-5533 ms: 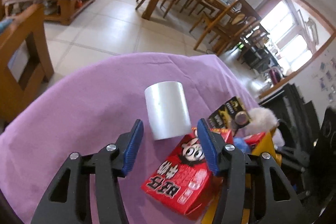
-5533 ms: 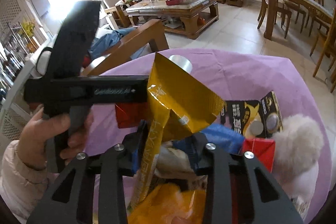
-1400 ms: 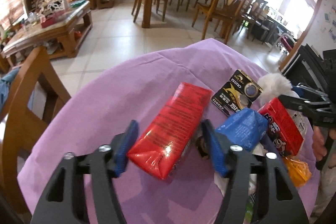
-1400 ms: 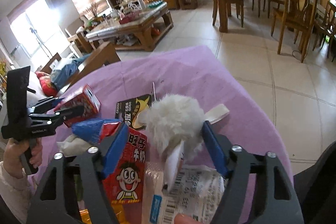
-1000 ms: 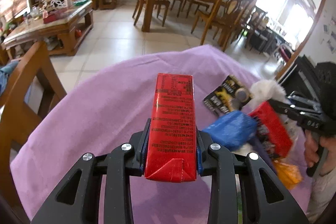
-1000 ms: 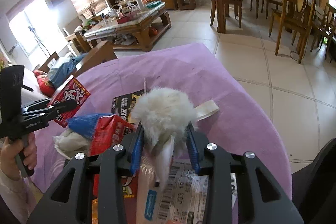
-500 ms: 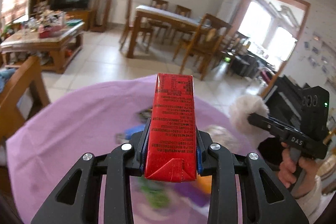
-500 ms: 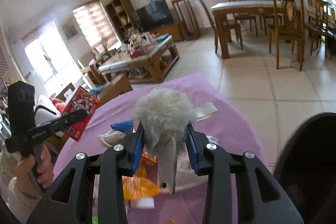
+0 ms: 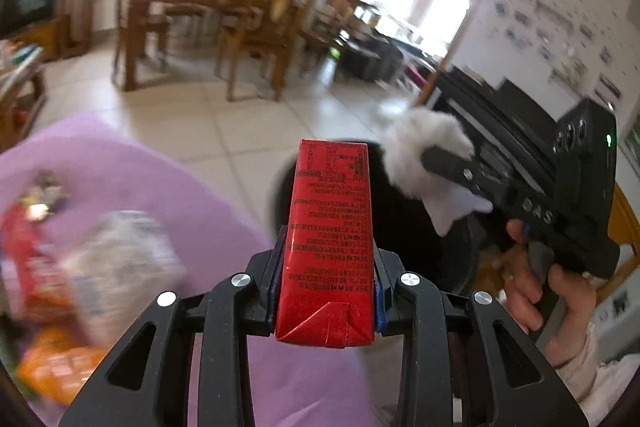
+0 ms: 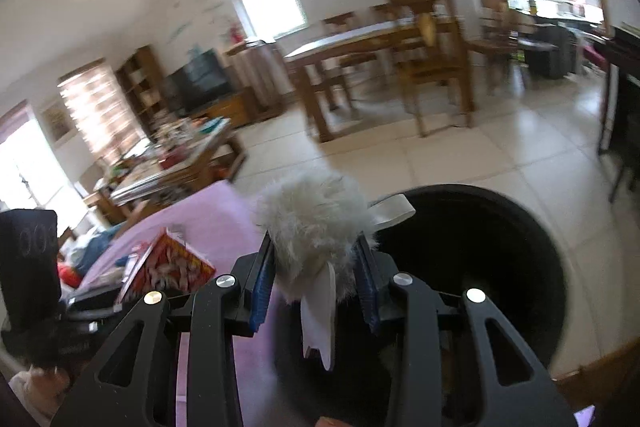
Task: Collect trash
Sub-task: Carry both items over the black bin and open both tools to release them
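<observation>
My left gripper is shut on a red drink carton, held upright above the edge of the purple tablecloth. My right gripper is shut on a white fluffy ball with a white tag, held over the open black trash bin. In the left wrist view the right gripper holds the fluffy ball just beyond the carton, above the dark bin. The carton also shows in the right wrist view.
More trash lies blurred on the tablecloth at the left: a white wrapper, red packets and an orange bag. A wooden dining table with chairs stands on the tiled floor. A dark piano is at the right.
Both grippers have swung right, away from the table, carrying the carton and the fluffy ball. The black bin has come into view below the right gripper.
</observation>
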